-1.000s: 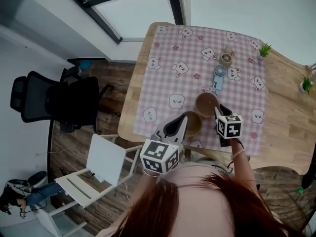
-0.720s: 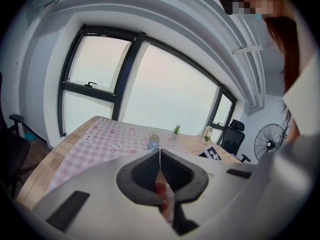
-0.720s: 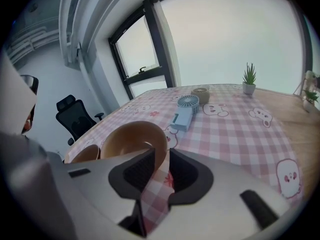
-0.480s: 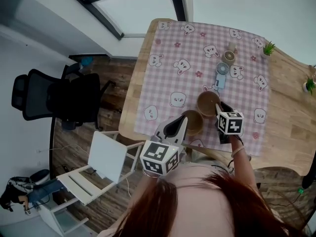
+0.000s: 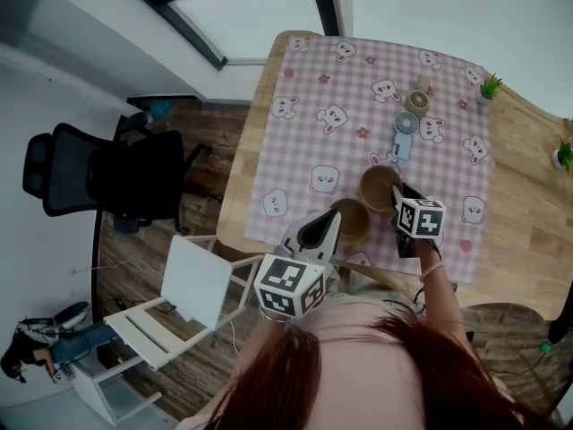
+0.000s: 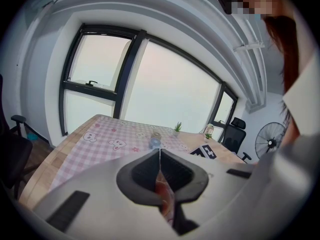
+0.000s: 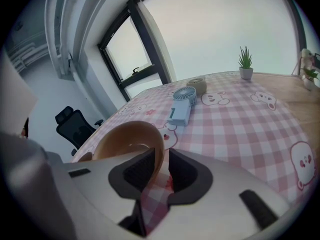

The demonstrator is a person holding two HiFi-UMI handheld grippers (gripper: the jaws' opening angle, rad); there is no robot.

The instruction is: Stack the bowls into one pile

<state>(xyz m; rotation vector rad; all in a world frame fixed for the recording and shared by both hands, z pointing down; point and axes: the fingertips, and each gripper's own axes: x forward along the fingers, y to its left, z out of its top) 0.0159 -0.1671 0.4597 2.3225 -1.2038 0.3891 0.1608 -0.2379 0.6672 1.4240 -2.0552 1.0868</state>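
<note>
Straddling the near rim of the farther bowl (image 7: 127, 136), the right claw (image 7: 165, 166) stands spread. One pad sits over the bowl's inside and the other outside it. A strip of the checked cloth (image 5: 358, 106) shows between the wall and the outer pad, so nothing is pinched. In the head view this bowl sits right of centre on the desk (image 5: 519, 222). The second bowl (image 5: 349, 220) lies just below and left of it, the two rims close together.

The left claw (image 6: 159, 156) is pressed together with nothing in it. It hangs at the desk's near edge, beside the second bowl.

Both bowls look thin-walled, stiff and smooth, and are probably light, so one claw should be enough to lift either. The rim is the only place to take hold. I would seat the wall deep between the pads, because a shallow pinch on a glossy curve may slip or let the bowl swing. Lowering it level should nest it cleanly. The blue hand fan (image 5: 399, 137), just above in the frame, stands near enough to mind.
</note>
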